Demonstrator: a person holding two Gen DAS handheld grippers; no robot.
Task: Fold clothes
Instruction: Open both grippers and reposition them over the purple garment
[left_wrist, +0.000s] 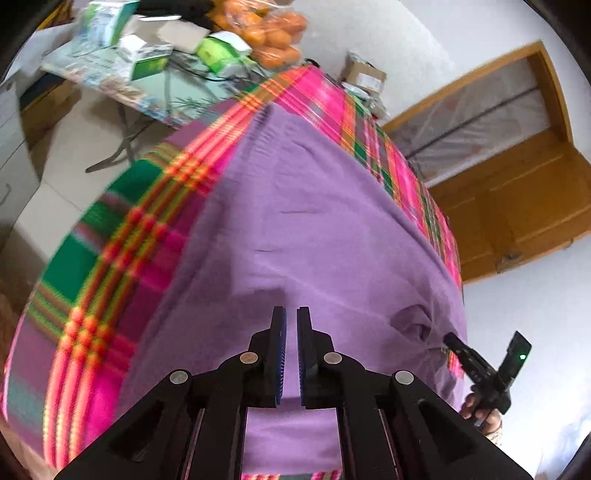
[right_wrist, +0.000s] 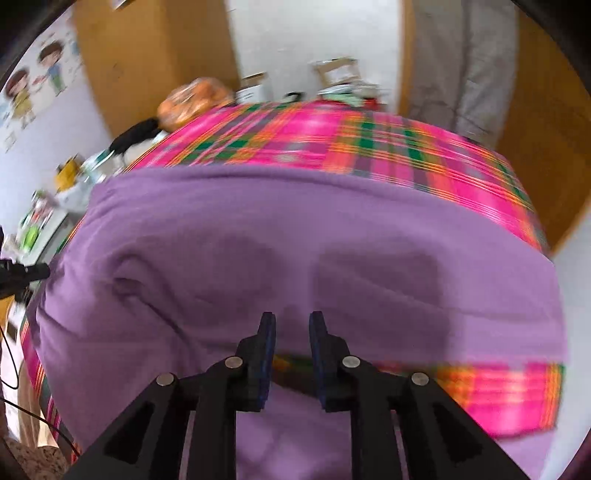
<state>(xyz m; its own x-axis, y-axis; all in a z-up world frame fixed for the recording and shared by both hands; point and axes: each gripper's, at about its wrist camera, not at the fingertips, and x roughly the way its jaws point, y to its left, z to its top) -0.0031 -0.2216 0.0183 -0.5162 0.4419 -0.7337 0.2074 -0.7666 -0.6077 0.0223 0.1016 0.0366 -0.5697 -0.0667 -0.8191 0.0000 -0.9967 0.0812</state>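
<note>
A purple garment is spread over a plaid cloth (pink, green, orange). The left gripper is held above it, its 2 fingers slightly parted, nothing gripped. The right gripper is likewise held parted and unladen.

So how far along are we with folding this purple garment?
Early. Done: the purple garment lies spread across the plaid cloth, though wrinkled near one corner; no finished fold shows. In hand: nothing clearly; the left gripper and right gripper hover over its near edge, jaws slightly apart. Left: gripping the edge and all the folds.
</note>
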